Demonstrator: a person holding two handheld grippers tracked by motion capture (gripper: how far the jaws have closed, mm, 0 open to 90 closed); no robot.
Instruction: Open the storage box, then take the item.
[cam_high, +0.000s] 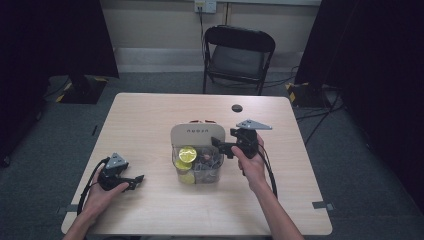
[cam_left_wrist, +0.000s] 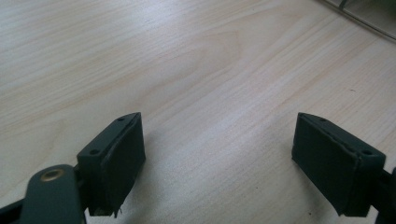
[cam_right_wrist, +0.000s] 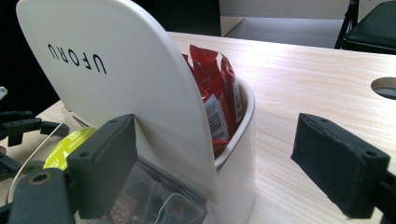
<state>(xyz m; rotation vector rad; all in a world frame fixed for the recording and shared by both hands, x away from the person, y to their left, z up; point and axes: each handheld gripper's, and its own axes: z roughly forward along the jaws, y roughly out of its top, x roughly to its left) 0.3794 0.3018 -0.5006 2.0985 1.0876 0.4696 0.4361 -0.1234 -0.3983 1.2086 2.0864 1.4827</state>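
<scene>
Right tool (cam_high: 223, 146) is released, jaws spread wide, at the right edge of the snack box (cam_high: 197, 162), with the box's upright white lid (cam_right_wrist: 116, 84) just ahead of its left jaw. Left tool (cam_high: 135, 181) is also released, resting low over bare worktop (cam_left_wrist: 196, 60), well apart from the box.

The box sits mid-worktop, directly ahead of the right tool. Our read: the lid is thin stiff plastic, smooth and probably slippery, so we'd grip it near the free edge, pads flat on both faces, with gentle force. The box looks light and may tip or slide if we push the lid; brace it with the left tool.

Count: one box, one lid, two tools. Behind the lid are red packets (cam_right_wrist: 219, 98); at least two, exact number hidden. In front is one yellow-topped cup (cam_high: 188, 152), plus clear-wrapped items we can't count.
</scene>
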